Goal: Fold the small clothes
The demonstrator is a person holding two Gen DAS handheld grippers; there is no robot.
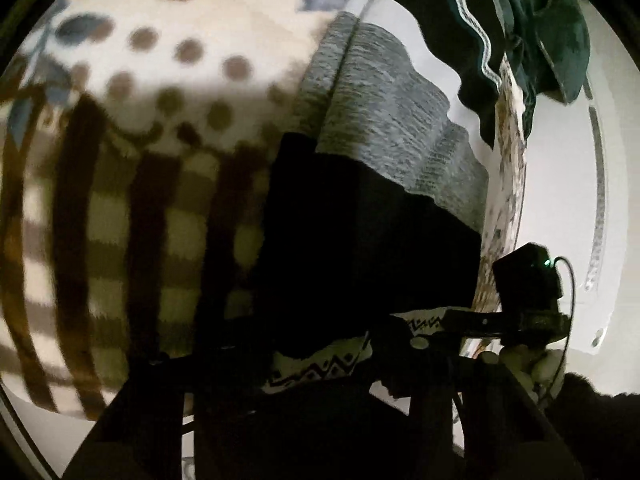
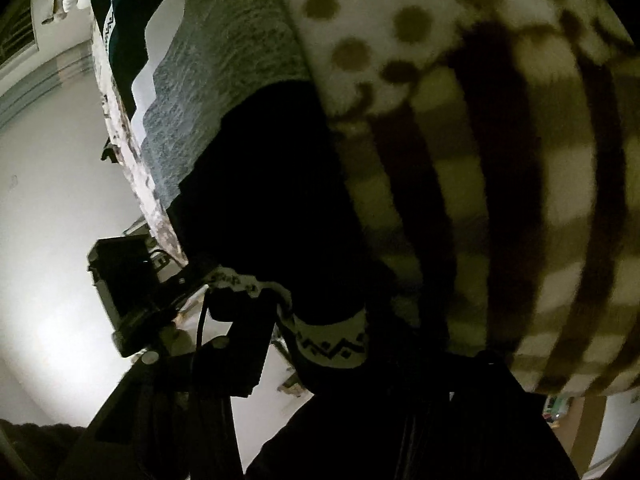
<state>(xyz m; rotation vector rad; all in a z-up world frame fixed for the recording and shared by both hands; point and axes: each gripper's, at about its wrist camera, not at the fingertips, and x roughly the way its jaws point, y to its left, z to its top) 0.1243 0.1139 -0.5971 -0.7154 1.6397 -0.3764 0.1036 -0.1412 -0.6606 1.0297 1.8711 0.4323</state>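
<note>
Two grippers are meeting at the near end of one garment (image 1: 380,128), and you are working in poor light, so much of the lower part of both views is sinking into black. You are looking at a garment made of a heathered grey panel, then a black panel, then a white hem band (image 1: 316,364) carrying a black zigzag pattern. It is lying stretched out on a fleece blanket (image 1: 180,92) printed with brown dots, a brown plaid and blue leaves. It is running along the blanket's side edge, the one bordering the pale floor (image 2: 48,220), with its grey end pointing toward the far edge and its zigzag hem hanging at the near edge. Your left gripper (image 1: 288,360) is sitting at the hem with the band passing between its narrowed jaws, and they appear to be pinching it. Your right gripper (image 2: 352,356) is doing the same just beside it, with the same band curving from one tool's tips across to the other's. The pads themselves are lying in shadow, so you are judging that grip mainly from how the band is bending up off the blanket between the two tools. Beyond the grey end, at the blanket's far edge, a dark heap of clothes (image 1: 552,32) is resting, one piece showing white striped trim, touching or overlapping the garment's far end
</note>
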